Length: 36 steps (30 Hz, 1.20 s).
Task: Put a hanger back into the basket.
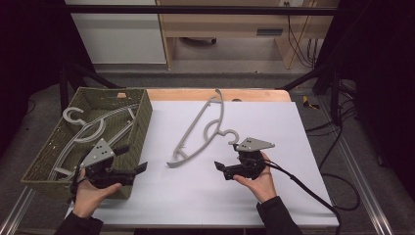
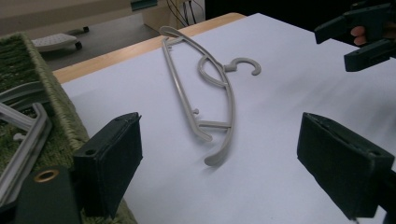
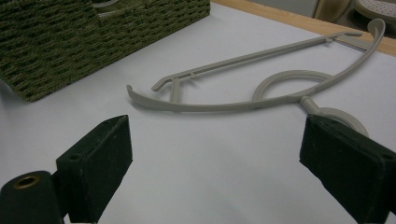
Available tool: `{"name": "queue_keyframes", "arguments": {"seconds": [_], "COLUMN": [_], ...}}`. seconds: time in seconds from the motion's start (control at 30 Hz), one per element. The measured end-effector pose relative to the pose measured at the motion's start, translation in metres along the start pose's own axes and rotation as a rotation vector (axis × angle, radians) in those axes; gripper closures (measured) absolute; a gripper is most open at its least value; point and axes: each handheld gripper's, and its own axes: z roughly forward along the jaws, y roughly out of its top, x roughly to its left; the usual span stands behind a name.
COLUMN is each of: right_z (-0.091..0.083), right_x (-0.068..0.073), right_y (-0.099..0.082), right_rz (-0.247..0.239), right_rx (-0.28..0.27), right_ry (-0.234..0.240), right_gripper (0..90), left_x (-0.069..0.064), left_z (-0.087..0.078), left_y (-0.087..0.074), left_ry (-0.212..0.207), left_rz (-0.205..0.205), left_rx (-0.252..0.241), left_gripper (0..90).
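A grey plastic clothes hanger [image 1: 203, 128] lies flat on the white table sheet [image 1: 274, 196] toward its far edge, hook pointing to the right edge. The right gripper [image 1: 221, 167] hovers just near of the hook, jaws spread, empty. The left gripper [image 1: 133, 158] (jaws likewise wide apart) sits over the near right corner of the green woven basket [image 1: 142, 115] at the sheet's left edge, which holds perhaps two more grey hangers [image 1: 93, 129].

A white sheet [image 1: 230, 186] covers the wooden table [image 1: 254, 94].
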Motion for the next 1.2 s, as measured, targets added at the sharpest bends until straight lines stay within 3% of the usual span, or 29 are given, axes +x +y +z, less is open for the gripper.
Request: {"name": "queue_keyframes", "arguments": {"seconds": [0.27, 0.4, 0.53, 0.63, 0.73, 0.87, 1.0, 1.1, 1.2], "right_z": [0.023, 0.022, 0.012, 0.003, -0.007, -0.020, -0.032, -0.039, -0.044], "right_x": [0.005, 0.006, 0.007, 0.003, 0.000, -0.005, -0.009, -0.010, -0.011], "right_y": [0.001, 0.000, -0.001, -0.003, -0.007, -0.016, -0.023, -0.027, -0.032], "right_rz": [-0.019, -0.033, -0.044, -0.038, -0.028, -0.017, -0.012, -0.005, 0.001], "right_rx": [0.022, 0.022, 0.011, -0.001, -0.008, -0.013, -0.017, -0.023, -0.024], "right_ry": [0.036, 0.015, -0.005, -0.008, -0.010, -0.018, -0.027, -0.024, -0.027], "right_gripper": [11.2, 11.6, 13.0, 13.0, 12.6, 12.1, 11.9, 11.5, 11.0], "left_x": [-0.005, -0.014, -0.025, -0.029, -0.033, -0.038, -0.037, -0.034, -0.028], "left_z": [0.006, 0.015, 0.034, 0.050, 0.068, 0.094, 0.115, 0.133, 0.143], "left_y": [-0.002, 0.001, 0.005, 0.008, 0.009, 0.004, -0.003, -0.012, -0.021], "left_ry": [-0.015, -0.032, -0.051, -0.062, -0.057, -0.051, -0.058, -0.051, -0.037], "left_rz": [0.002, 0.023, 0.046, 0.041, 0.037, 0.060, 0.056, 0.078, 0.068], "left_rx": [0.003, 0.024, 0.058, 0.096, 0.143, 0.212, 0.286, 0.351, 0.396], "left_gripper": [13.9, 19.0, 30.2, 43.8, 52.0, 47.9, 40.4, 37.8, 37.8]}}
